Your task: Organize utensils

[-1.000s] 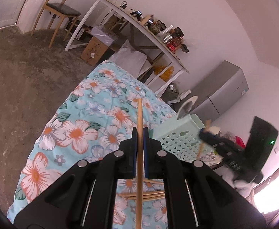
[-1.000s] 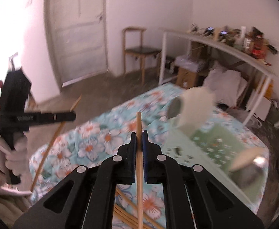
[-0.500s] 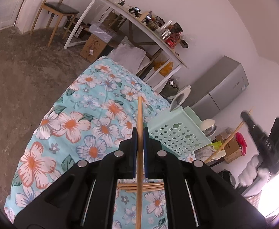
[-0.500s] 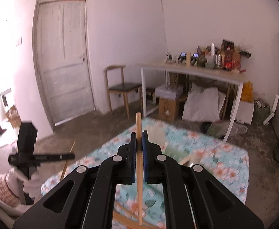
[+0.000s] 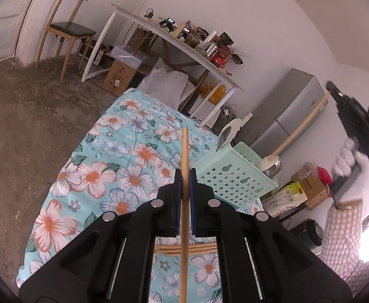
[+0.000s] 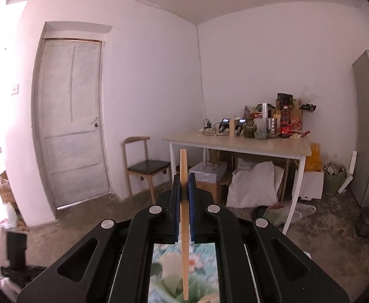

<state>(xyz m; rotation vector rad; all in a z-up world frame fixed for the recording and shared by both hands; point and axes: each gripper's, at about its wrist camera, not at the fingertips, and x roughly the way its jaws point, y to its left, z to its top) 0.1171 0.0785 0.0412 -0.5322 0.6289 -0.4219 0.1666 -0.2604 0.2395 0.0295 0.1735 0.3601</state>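
My left gripper [image 5: 184,176] is shut on a wooden chopstick [image 5: 184,149], held above the floral cloth. Several more chopsticks [image 5: 197,248] lie on the cloth under the gripper. A mint green utensil basket [image 5: 230,174] stands just right of it, with a white spoon [image 5: 228,132] and a ladle [image 5: 271,162] in it. My right gripper [image 6: 183,184] is shut on another wooden chopstick [image 6: 183,166], raised high and level with the room. In the left wrist view the right gripper [image 5: 336,96] is up at the right, its chopstick [image 5: 303,123] slanting down toward the basket.
The floral cloth [image 5: 123,156] covers a low table. A wooden chair [image 5: 65,29], a cluttered white table [image 5: 184,48], cardboard boxes [image 5: 120,75] and a grey fridge [image 5: 293,111] stand behind. The right wrist view shows a white door [image 6: 73,121] and the same table [image 6: 237,145].
My right gripper rose and tilted up with its chopstick, so its view left the cloth for the room. My left gripper stayed shut, drifting slightly.
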